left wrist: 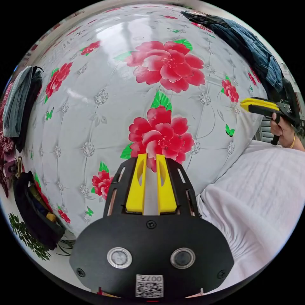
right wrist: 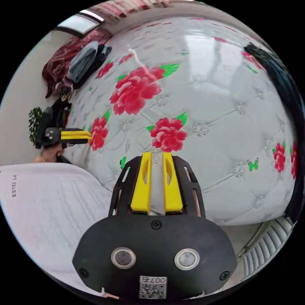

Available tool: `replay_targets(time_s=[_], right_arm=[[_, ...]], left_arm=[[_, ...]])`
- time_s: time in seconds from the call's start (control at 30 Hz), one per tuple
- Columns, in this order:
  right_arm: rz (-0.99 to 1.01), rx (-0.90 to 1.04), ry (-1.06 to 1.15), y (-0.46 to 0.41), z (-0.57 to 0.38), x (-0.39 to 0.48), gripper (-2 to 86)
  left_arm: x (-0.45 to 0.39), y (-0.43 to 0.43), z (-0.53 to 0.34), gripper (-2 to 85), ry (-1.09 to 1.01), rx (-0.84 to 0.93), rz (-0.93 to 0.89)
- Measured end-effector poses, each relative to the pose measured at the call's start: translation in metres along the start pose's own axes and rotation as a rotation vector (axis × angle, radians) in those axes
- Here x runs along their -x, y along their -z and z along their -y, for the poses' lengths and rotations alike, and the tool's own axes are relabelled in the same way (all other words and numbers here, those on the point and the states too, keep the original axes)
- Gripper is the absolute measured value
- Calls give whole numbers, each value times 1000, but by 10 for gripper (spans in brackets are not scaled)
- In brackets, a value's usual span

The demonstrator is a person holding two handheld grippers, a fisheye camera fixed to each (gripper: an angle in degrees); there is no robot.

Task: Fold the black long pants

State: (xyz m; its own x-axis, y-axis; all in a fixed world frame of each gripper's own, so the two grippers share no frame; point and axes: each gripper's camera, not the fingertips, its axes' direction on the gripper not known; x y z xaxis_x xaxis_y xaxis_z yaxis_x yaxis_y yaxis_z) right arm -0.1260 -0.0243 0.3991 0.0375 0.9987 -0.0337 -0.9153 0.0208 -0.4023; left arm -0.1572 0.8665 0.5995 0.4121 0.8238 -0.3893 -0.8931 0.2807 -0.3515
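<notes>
A heap of dark clothes (left wrist: 244, 44), black and dark blue, lies at the far corner of the flowered bed cover (left wrist: 105, 95); I cannot tell which piece is the black pants. In the right gripper view the heap (right wrist: 287, 85) runs along the right edge. My left gripper (left wrist: 151, 155) hovers over a red flower, its yellow jaws close together with nothing between them. My right gripper (right wrist: 157, 154) hangs over the cover (right wrist: 216, 105) the same way, holding nothing. Each gripper appears in the other's view, the right gripper (left wrist: 246, 104) by a hand and the left gripper (right wrist: 89, 135) low over the cover's edge.
A folded stack of grey and black clothes (left wrist: 20, 105) rests at the cover's far side, also seen as a stack (right wrist: 84, 62) in the right gripper view. A black bag (left wrist: 35, 209) stands beside the bed. The person's white top (left wrist: 260, 203) is close by. Slatted metal (right wrist: 270, 241) lies below.
</notes>
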Motion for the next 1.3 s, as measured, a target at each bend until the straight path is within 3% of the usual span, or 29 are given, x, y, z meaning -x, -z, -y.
replay_targets(time_s=[0.13, 0.3, 0.4, 0.63, 0.7, 0.8, 0.97, 1.03, 1.13, 1.2, 1.3], right_arm=[[-86, -269, -181, 92, -24, -65, 50], [-476, -612, -498, 269, -87, -186, 83], [-660, -693, -633, 364, -118, -251, 106], [-894, -535, -780, 488, -128, -371, 128], [-962, -403, -784, 498, -118, -399, 128], [-946, -214, -807, 490, -110, -432, 114], [-818, -146, -856, 487, -117, -435, 65], [-770, -243, -882, 513, -128, -418, 58], [-574, -719, -854, 602, -171, -356, 54], [-440, -1039, -696, 674, -193, -282, 52], [-433, -1262, -459, 743, -190, -161, 51]], left_arm=[[-15, -8, 9, 48, 36, -5, 20], [-22, -11, 20, 50, 79, 0, 21], [-26, -10, 30, 51, 108, 20, 30], [-28, 3, 57, 41, 222, 118, 70], [-26, 9, 58, 34, 304, 124, 76], [-22, 22, 51, 13, 432, 101, 74], [-13, 51, 29, -8, 588, 30, 1], [-14, 74, 17, -9, 595, -51, -52], [-15, 109, 4, -9, 585, -130, -71], [-13, 130, -4, -10, 576, -172, -76], [-5, 173, -19, -10, 567, -272, -126]])
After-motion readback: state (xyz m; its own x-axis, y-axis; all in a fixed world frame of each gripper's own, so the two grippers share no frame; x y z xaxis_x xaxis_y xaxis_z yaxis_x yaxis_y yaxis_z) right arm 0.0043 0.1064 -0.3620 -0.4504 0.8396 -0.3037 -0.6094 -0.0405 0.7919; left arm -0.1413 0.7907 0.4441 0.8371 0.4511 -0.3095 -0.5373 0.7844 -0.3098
